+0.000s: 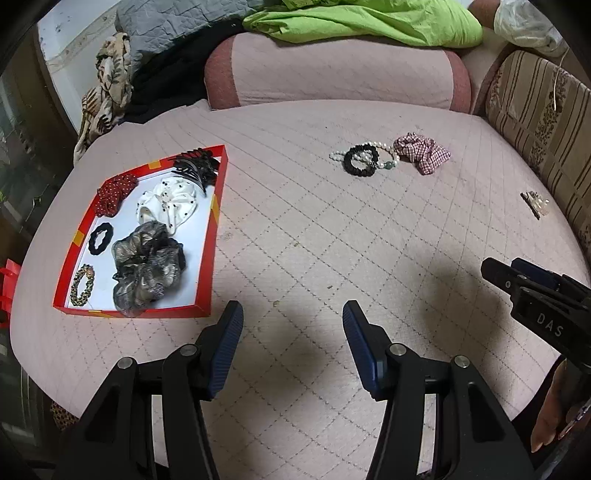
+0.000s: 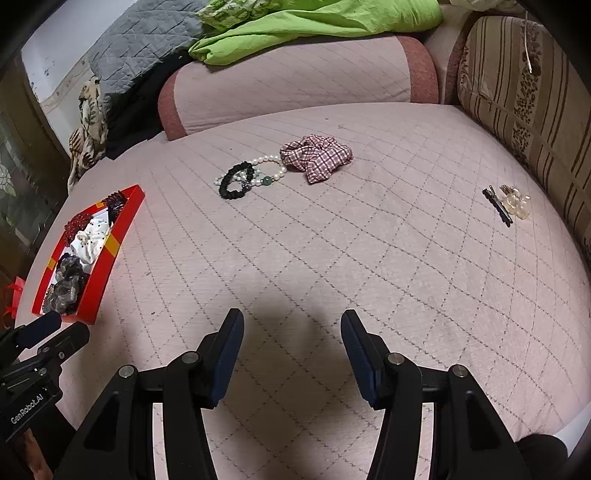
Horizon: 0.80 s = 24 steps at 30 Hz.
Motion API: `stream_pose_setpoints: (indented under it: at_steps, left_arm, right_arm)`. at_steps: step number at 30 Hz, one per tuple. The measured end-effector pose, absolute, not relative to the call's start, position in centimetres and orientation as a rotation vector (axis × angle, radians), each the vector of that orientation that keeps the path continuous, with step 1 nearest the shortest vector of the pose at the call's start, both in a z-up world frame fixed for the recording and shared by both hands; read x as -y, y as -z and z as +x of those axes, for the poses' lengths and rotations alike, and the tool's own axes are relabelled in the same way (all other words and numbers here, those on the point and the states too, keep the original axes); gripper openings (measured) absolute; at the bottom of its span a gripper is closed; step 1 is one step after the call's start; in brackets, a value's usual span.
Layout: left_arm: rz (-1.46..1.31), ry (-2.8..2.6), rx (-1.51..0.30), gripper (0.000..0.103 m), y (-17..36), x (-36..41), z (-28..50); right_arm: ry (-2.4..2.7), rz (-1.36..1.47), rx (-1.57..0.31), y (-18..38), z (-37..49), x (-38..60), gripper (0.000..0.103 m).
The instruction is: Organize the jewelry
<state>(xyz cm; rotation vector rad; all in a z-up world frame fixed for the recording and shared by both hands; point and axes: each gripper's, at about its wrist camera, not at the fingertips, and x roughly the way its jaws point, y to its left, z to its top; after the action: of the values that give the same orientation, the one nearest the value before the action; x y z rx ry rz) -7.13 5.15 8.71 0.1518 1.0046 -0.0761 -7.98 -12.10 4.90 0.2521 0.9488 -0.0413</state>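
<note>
A red tray point(image 1: 212, 236) with a white floor lies on the pink quilted bed, left of my left gripper point(image 1: 292, 317), which is open and empty. It holds several scrunchies and a black claw clip point(image 1: 195, 168). Farther off lie a black scrunchie point(image 1: 360, 160), a pearl bracelet point(image 1: 386, 147) and a red plaid scrunchie point(image 1: 423, 153), touching each other. My right gripper point(image 2: 291, 325) is open and empty, well short of the black scrunchie point(image 2: 236, 181), the pearl bracelet point(image 2: 267, 160) and the plaid scrunchie point(image 2: 314, 155). A hair clip with clear beads point(image 2: 506, 205) lies at the right; the tray point(image 2: 107, 254) is at the left.
A pink bolster point(image 1: 332, 70) with green cloth point(image 1: 369, 22) on it bounds the far side. A striped cushion point(image 2: 528, 92) lines the right. Grey quilt and patterned cloth pile at the far left. The right gripper shows in the left wrist view point(image 1: 517, 275).
</note>
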Motion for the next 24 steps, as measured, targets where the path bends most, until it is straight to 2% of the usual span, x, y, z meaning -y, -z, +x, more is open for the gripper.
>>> stream_pose_setpoints:
  at_steps: [15, 17, 24]
  left_arm:
    - [0.096, 0.088, -1.007, 0.056, -9.6, -4.2, -1.5]
    - [0.070, 0.103, -1.026, 0.056, -9.6, -3.9, -0.6]
    - [0.072, 0.110, -0.985, 0.056, -10.3, -3.0, 1.5]
  right_arm:
    - [0.112, 0.253, -0.951, -4.3, -7.7, 14.9, 0.059]
    - [0.130, 0.255, -0.939, -4.4, -8.0, 15.7, 0.062]
    - [0.168, 0.260, -0.944, -4.2, -7.9, 18.0, 0.063]
